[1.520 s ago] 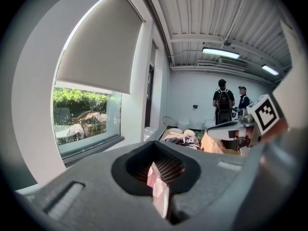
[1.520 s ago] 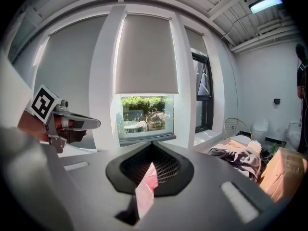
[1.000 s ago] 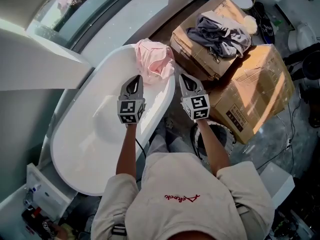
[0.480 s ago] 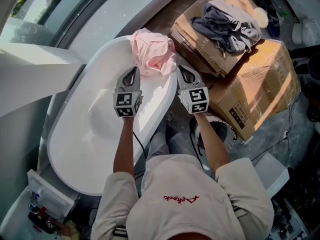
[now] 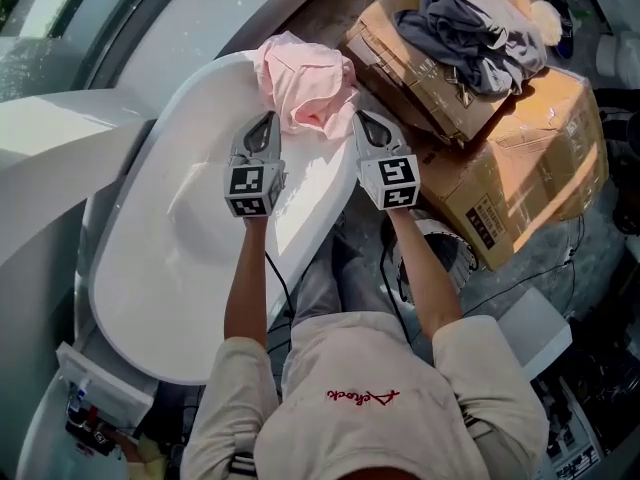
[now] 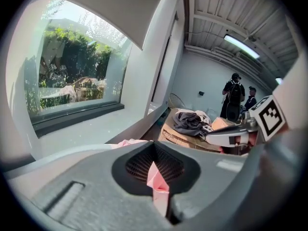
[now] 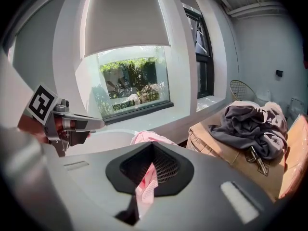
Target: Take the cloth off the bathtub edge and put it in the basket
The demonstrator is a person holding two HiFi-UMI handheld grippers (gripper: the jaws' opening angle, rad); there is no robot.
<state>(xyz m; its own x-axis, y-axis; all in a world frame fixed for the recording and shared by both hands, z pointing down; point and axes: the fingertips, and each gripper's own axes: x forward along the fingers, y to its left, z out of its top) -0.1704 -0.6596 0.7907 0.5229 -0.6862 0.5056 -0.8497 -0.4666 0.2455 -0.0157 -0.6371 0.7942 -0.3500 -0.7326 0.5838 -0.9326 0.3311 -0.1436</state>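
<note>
A crumpled pink cloth [image 5: 305, 80] lies over the far edge of the white bathtub [image 5: 325, 203]. My left gripper [image 5: 266, 118] is shut, its tip at the cloth's left lower edge, above the tub's inside. My right gripper [image 5: 360, 116] is also shut, with its tip at the cloth's right lower edge, just outside the rim. In the left gripper view the left gripper [image 6: 159, 177] shows a sliver of pink in the slit between its jaws, and the right gripper [image 7: 147, 177] shows the same in its own view. Neither lifts the cloth. A dark round basket [image 5: 440, 258] stands on the floor under my right forearm.
Two taped cardboard boxes [image 5: 520, 158] stand right of the tub, with a heap of grey clothes [image 5: 470, 28] on the far one. A window ledge [image 5: 190, 28] runs behind the tub. Two people [image 6: 234, 93] stand far across the room.
Both grippers have moved forward side by side, and their tips now flank the cloth's near edge. The cloth has not shifted on the rim.
</note>
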